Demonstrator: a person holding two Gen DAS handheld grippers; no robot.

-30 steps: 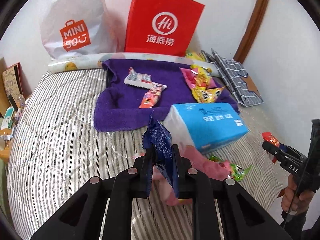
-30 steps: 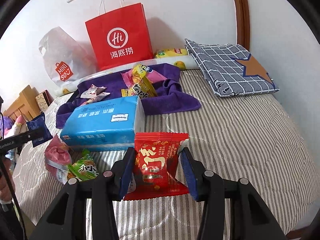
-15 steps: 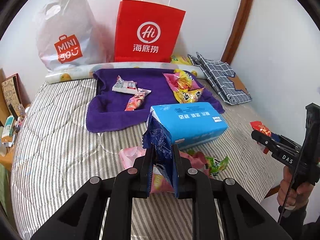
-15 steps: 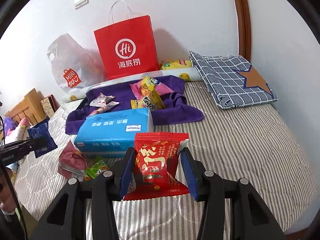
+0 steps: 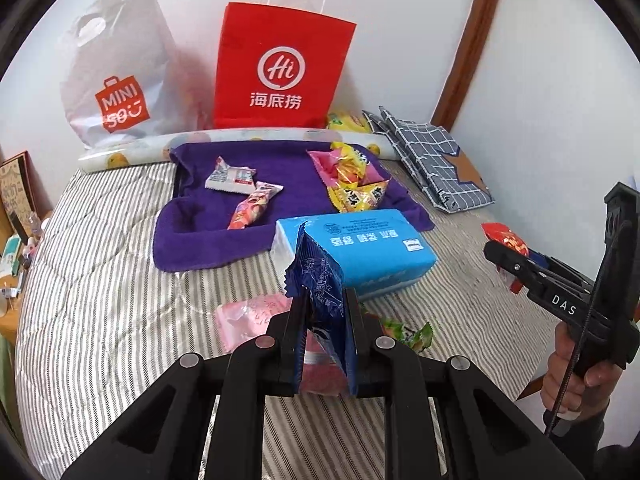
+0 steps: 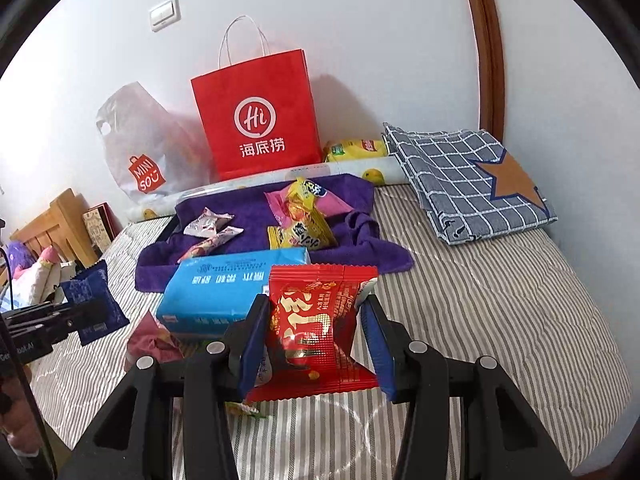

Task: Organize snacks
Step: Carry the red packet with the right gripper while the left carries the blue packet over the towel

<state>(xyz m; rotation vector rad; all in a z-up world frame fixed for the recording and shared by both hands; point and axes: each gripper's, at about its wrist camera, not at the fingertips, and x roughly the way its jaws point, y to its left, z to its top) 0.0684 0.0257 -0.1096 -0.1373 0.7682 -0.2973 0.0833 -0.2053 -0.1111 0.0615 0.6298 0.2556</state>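
My left gripper point(image 5: 325, 308) is shut on a dark blue snack packet point(image 5: 320, 280), held above the striped bed. My right gripper point(image 6: 314, 320) is shut on a red snack packet point(image 6: 316, 320); it also shows in the left wrist view point(image 5: 505, 242) at the right. A purple towel point(image 5: 288, 168) at the back holds a white packet point(image 5: 230, 176), a red-pink bar point(image 5: 252, 210) and a heap of pink and yellow packets point(image 5: 352, 180). A pink packet point(image 5: 252, 316) and a green packet point(image 5: 406, 330) lie on the bed below my left gripper.
A blue tissue pack point(image 5: 368, 248) lies in front of the towel. A red paper bag point(image 5: 280, 72) and a white Miniso bag point(image 5: 116, 80) lean on the back wall. A folded checked cloth point(image 5: 432, 160) lies at the back right. A wooden nightstand point(image 6: 56, 224) stands left.
Both grippers have pulled back and risen from the bed, each still holding its packet. The towel and tissue pack look farther away.
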